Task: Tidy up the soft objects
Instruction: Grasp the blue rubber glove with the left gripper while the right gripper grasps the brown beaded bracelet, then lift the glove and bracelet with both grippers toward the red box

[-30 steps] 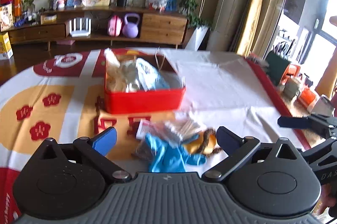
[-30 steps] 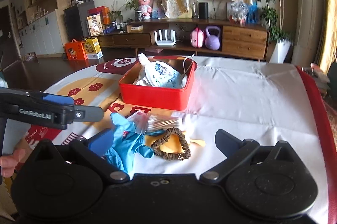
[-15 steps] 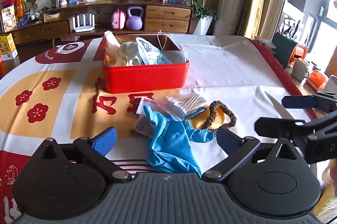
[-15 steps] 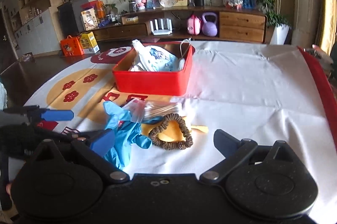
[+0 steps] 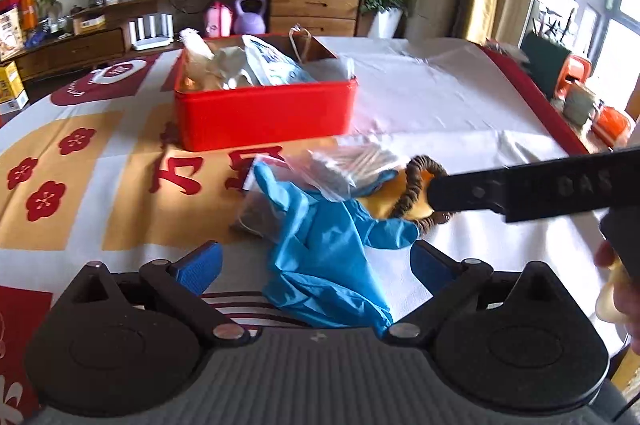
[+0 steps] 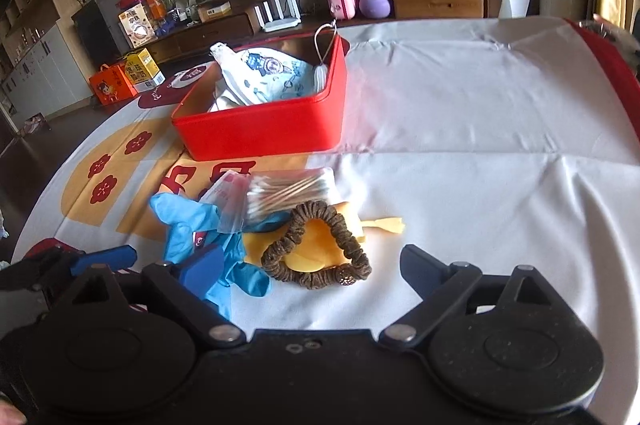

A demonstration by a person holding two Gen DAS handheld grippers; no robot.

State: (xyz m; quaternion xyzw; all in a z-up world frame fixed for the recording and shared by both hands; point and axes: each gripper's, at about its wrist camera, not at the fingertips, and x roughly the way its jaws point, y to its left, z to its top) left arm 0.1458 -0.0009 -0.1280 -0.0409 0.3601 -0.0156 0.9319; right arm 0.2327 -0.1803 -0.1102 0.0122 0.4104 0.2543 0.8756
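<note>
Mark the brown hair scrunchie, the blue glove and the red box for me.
brown hair scrunchie (image 6: 316,279): right wrist view, on its near band.
blue glove (image 5: 324,249): left wrist view, on the palm.
red box (image 6: 260,131): right wrist view, on its near outer wall.

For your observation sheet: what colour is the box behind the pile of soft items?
Bright red box, shown best in the right wrist view.
</note>
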